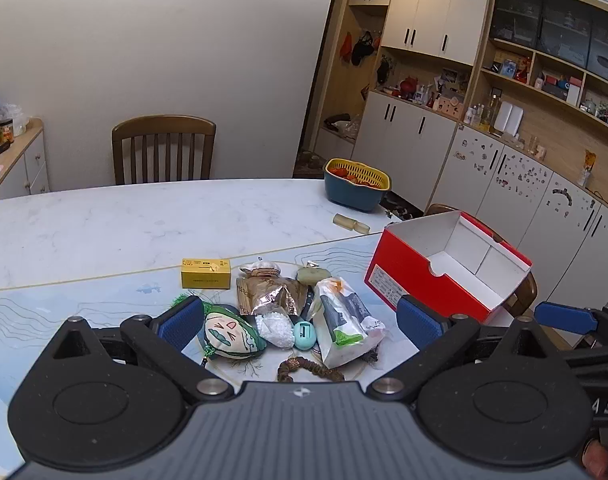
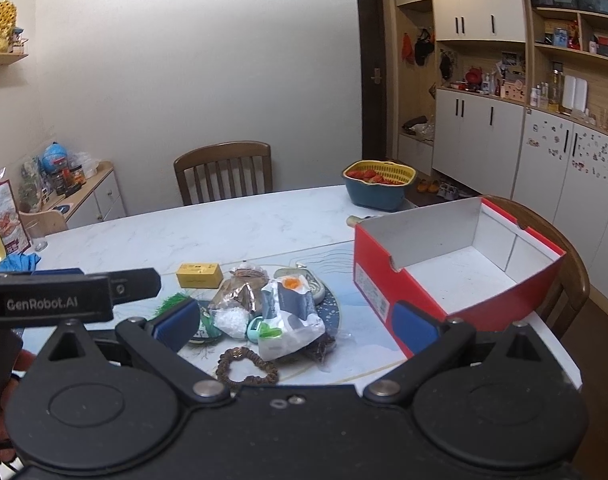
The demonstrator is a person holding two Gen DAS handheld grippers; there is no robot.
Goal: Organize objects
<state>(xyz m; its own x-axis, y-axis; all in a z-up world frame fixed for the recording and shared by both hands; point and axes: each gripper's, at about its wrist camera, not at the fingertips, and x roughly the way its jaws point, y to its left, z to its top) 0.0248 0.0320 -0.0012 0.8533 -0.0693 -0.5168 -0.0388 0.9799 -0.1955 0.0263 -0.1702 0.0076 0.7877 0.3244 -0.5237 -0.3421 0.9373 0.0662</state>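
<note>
A pile of small objects lies on the table: a green-faced pouch [image 1: 229, 334], a foil snack bag [image 1: 270, 294], a white-and-grey packet [image 1: 344, 322] [image 2: 290, 318], a teal round gadget [image 1: 304, 336], a brown scrunchie [image 2: 246, 372] and a yellow box [image 1: 205, 273] [image 2: 197, 275]. An open, empty red box [image 1: 444, 276] [image 2: 456, 276] stands to the right. My left gripper [image 1: 300, 322] is open above the pile, holding nothing. My right gripper [image 2: 296, 324] is open and empty, between pile and red box.
A blue basket with a yellow strainer of red produce [image 1: 356, 184] [image 2: 380, 186] stands at the table's far right. A pale cylinder [image 1: 350, 223] lies near it. Wooden chairs stand behind the table [image 1: 164, 152] and beside the red box [image 2: 560, 248]. Cabinets line the right wall.
</note>
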